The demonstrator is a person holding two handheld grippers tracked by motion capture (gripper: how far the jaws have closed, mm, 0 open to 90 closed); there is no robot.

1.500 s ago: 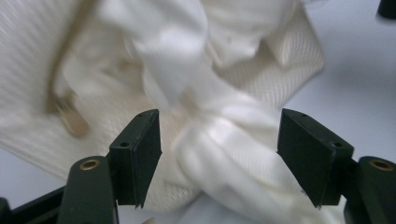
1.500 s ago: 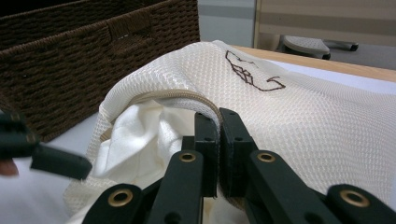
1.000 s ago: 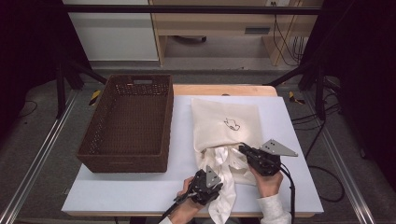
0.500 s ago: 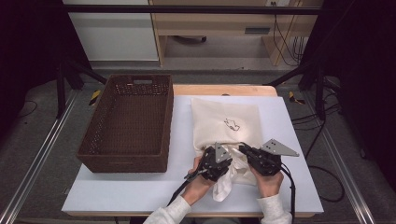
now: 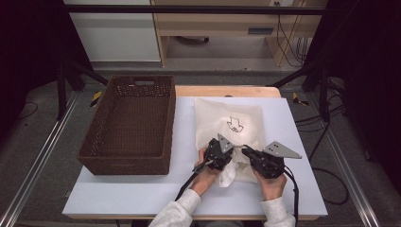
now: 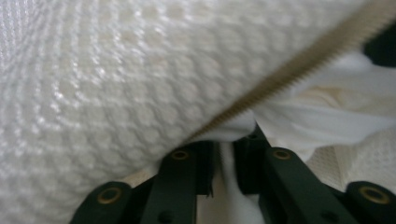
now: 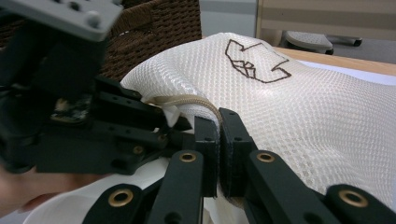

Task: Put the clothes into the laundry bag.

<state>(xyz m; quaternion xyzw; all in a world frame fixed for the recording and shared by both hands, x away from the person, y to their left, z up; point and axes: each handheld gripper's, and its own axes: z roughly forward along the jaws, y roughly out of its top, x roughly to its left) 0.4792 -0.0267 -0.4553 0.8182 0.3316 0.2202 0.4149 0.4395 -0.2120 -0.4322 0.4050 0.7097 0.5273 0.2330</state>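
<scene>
High view: white counter point(image 5: 142, 194), brown wicker basket point(image 5: 130, 125) on left half. Cream mesh bag point(image 5: 227, 116) flat just right of basket, dark logo point(image 5: 235, 124) on top, zip edge point(image 6: 299, 70) toward person. White cloth point(image 5: 228, 174) sticks out of bag's near edge. Left gripper point(image 5: 222, 150) at bag mouth, jaws pinching white cloth, probably partly inside the bag; view blurred. Right gripper point(image 5: 246, 151) just beside it, jaws pressed together on bag's zip edge.
</scene>
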